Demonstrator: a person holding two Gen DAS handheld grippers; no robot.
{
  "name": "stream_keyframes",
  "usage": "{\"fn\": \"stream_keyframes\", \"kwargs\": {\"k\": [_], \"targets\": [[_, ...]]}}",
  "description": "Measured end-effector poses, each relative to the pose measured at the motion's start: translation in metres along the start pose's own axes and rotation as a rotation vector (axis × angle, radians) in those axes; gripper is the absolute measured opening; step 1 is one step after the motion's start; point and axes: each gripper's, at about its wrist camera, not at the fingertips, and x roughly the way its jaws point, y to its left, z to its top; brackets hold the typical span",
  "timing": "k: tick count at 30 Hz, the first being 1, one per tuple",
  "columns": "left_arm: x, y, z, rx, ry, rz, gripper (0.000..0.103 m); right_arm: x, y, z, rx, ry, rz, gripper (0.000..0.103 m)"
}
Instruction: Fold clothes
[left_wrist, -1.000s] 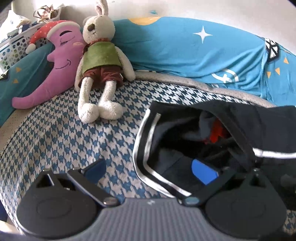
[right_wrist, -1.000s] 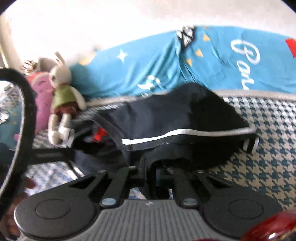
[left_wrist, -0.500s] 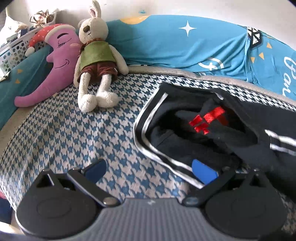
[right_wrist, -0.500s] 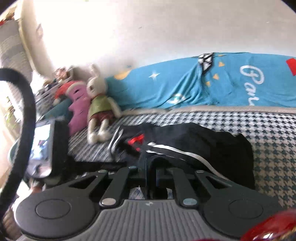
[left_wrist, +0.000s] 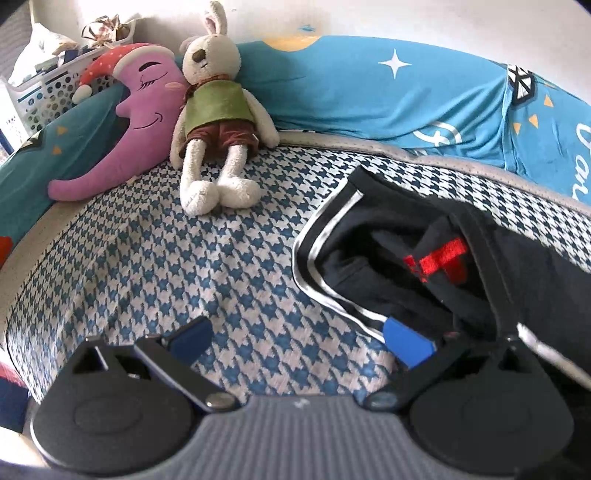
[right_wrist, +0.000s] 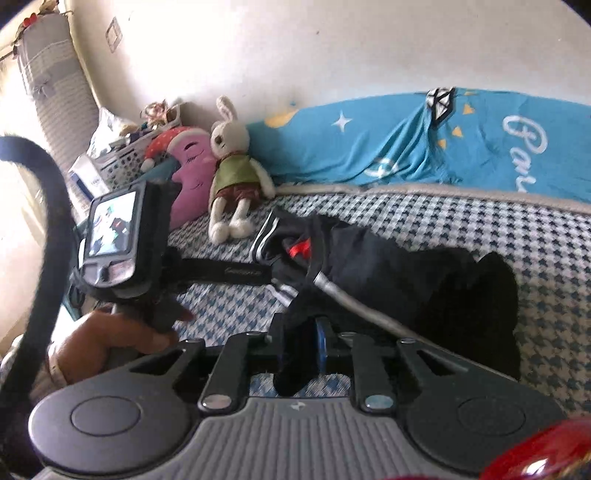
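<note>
A black garment (left_wrist: 388, 258) with white stripes along its edge and a red tag lies rumpled on the houndstooth bed cover (left_wrist: 184, 266). My left gripper (left_wrist: 297, 339) is open just above the cover, its right pad (left_wrist: 408, 343) at the garment's striped edge, nothing between the pads. In the right wrist view the garment (right_wrist: 406, 273) rises in a ridge to my right gripper (right_wrist: 303, 350). Its jaws are opening and still stand narrow, with a fold of the black cloth between them. The left gripper (right_wrist: 266, 275), held by a hand (right_wrist: 110, 339), reaches in from the left.
A plush rabbit (left_wrist: 214, 110) and a purple moon pillow (left_wrist: 125, 122) lie at the head of the bed. A blue quilt (left_wrist: 388, 92) runs along the wall. A white basket (left_wrist: 48, 92) stands at the far left. The bed's edge drops off at the lower left.
The right gripper has drawn back and risen with the cloth, so the left gripper and hand now show. The garment's top layer shifted right, uncovering the red tag. The left gripper stayed open.
</note>
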Motion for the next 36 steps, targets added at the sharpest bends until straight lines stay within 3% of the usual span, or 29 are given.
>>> {"fn": "stream_keyframes", "kwargs": {"k": [3, 7, 16, 26, 27, 31, 36], "targets": [[0.000, 0.000, 0.001, -0.008, 0.003, -0.015, 0.103, 0.000, -0.004, 0.007, -0.004, -0.027, -0.034, 0.019], [0.000, -0.003, 0.002, -0.002, 0.007, -0.029, 0.103, 0.013, -0.011, 0.012, -0.041, -0.012, -0.115, 0.036], [-0.001, -0.004, 0.003, -0.006, 0.010, -0.050, 0.103, 0.048, -0.013, -0.004, -0.159, 0.113, -0.191, 0.041], [0.004, -0.003, 0.001, -0.005, 0.038, -0.044, 0.103, 0.070, -0.012, -0.011, -0.269, 0.137, -0.252, 0.044], [0.005, -0.004, 0.000, -0.002, 0.044, -0.040, 0.103, 0.071, -0.012, -0.011, -0.274, 0.137, -0.261, 0.042], [0.008, -0.004, 0.000, 0.000, 0.066, -0.044, 0.103, 0.073, -0.020, -0.006, -0.242, 0.131, -0.293, 0.010], [0.013, -0.007, -0.001, 0.002, 0.098, -0.056, 0.103, 0.063, -0.030, 0.008, -0.164, 0.052, -0.307, 0.003]]}}
